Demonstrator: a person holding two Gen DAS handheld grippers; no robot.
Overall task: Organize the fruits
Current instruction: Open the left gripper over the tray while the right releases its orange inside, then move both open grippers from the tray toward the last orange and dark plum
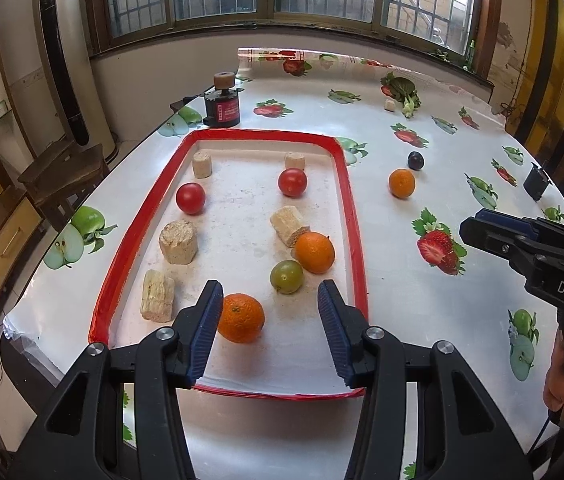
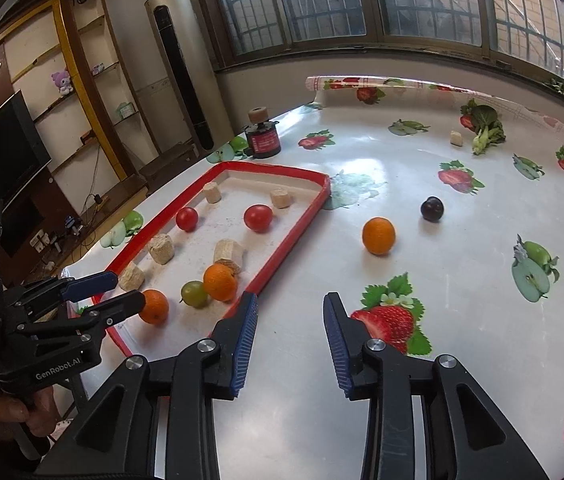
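A home living room: fruit-print tablecloth (image 2: 422,208); standing air conditioner (image 2: 186,68); television (image 2: 6,160); shelves (image 2: 94,80).

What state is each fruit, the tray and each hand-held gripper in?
Left hand-held gripper: open, holding nothing.
Right hand-held gripper: open, holding nothing.
Red-rimmed tray: holds five fruits.
Near orange: in tray.
Green fruit: in tray.
Lone orange: outside tray.
Dark plum: outside tray.
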